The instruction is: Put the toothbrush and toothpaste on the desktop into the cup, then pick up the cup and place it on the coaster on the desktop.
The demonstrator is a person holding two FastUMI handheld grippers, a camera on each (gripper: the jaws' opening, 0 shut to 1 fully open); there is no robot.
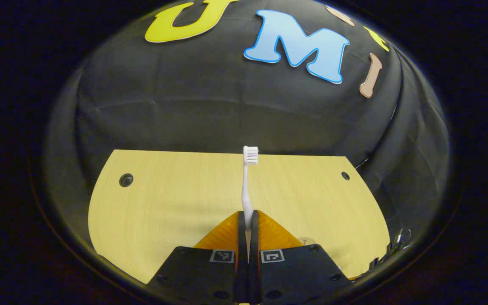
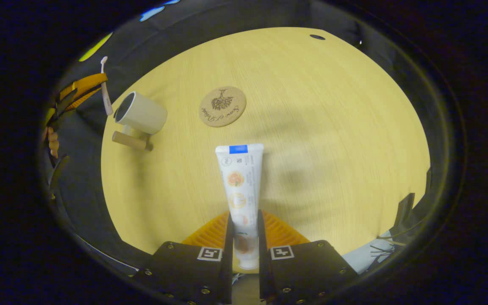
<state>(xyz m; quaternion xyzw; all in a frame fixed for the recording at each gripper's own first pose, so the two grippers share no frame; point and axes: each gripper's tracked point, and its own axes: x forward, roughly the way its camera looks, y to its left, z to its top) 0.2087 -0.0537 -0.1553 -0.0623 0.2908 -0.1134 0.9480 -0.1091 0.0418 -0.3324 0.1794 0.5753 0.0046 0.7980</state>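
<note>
My left gripper (image 1: 248, 220) is shut on the handle of a white toothbrush (image 1: 247, 182), whose bristle head points up and away over the wooden desktop (image 1: 163, 203). My right gripper (image 2: 244, 222) is shut on a white toothpaste tube (image 2: 240, 182), held above the desktop (image 2: 333, 127) with its flat crimped end pointing forward. A white cup (image 2: 141, 113) with a wooden handle stands at the left of the right gripper view. Just right of it lies a round cork coaster (image 2: 222, 106). The left gripper (image 2: 82, 87) with the toothbrush (image 2: 105, 87) shows left of the cup, the brush close by its rim.
Two round holes (image 1: 126, 180) mark the far corners of the desktop. A person's hand (image 2: 52, 142) shows at the left edge in the right gripper view. Bare wood stretches to the right of the coaster and tube.
</note>
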